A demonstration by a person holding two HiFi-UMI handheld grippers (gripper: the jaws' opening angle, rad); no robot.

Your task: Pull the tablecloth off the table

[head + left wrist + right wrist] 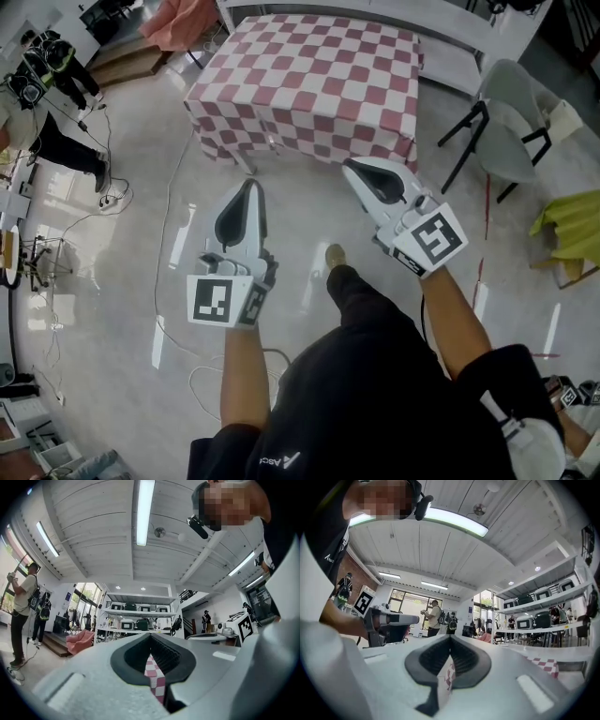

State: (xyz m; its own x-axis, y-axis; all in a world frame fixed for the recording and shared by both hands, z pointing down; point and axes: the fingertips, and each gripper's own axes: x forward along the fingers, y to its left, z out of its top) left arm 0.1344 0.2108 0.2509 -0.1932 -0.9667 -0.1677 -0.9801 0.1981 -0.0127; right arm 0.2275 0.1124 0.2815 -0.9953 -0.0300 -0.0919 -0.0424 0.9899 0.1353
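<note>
A red-and-white checked tablecloth (pixel 309 80) covers the table ahead of me and hangs over its near side. In the head view my left gripper (pixel 249 184) and right gripper (pixel 351 166) point at that hanging near edge, side by side above the floor. In the left gripper view the jaws of the left gripper (pixel 151 637) are shut, with a strip of the checked cloth (pixel 155 677) pinched between them. The right gripper (pixel 450 637) is shut the same way on a fold of the cloth (pixel 446 679). More of the cloth on the table (pixel 543 663) shows at the right.
A grey chair (pixel 511 127) stands to the table's right, with a yellow-green cloth (pixel 572 225) further right. A person (pixel 56 66) stands at the far left among stands and cables (pixel 178 234). My own leg and shoe (pixel 335 255) are between the grippers. Shelves (pixel 136 620) line the back wall.
</note>
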